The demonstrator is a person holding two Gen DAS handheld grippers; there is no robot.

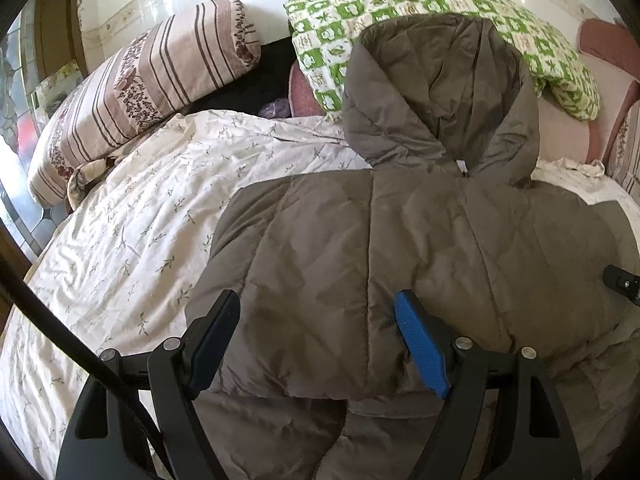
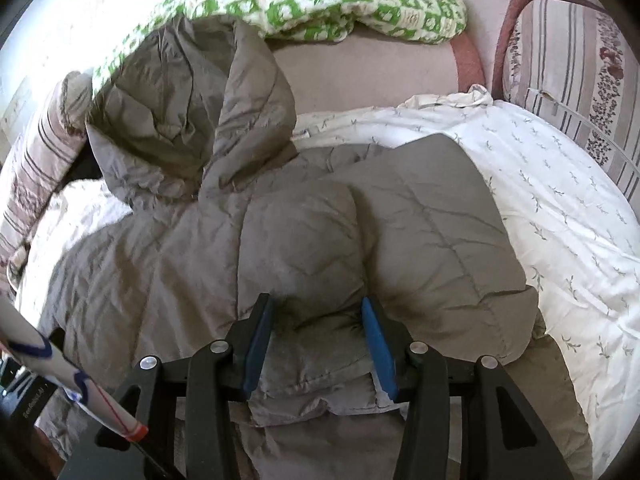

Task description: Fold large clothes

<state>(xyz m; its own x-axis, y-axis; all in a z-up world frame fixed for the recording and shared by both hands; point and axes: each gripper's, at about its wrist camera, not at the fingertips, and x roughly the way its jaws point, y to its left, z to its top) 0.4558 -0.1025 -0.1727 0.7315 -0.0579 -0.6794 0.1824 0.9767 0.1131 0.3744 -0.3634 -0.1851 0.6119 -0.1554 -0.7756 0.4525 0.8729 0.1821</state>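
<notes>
A grey-brown quilted hooded jacket point(image 1: 360, 240) lies on the bed, hood point(image 1: 440, 92) toward the pillows, both sleeves folded in over the body. My left gripper point(image 1: 318, 304) is open, its jaws wide apart over the folded left sleeve near its cuff. In the right wrist view the jacket point(image 2: 280, 220) fills the middle. My right gripper point(image 2: 316, 308) is open with its blue pads either side of the folded right sleeve's cuff end point(image 2: 316, 352), not pinching it.
The jacket rests on a white floral duvet point(image 1: 140, 220), also in the right wrist view point(image 2: 560, 220). A striped bolster point(image 1: 140, 80) lies far left, a green patterned pillow point(image 1: 400, 12) behind the hood. A striped cushion point(image 2: 580, 72) stands at the right.
</notes>
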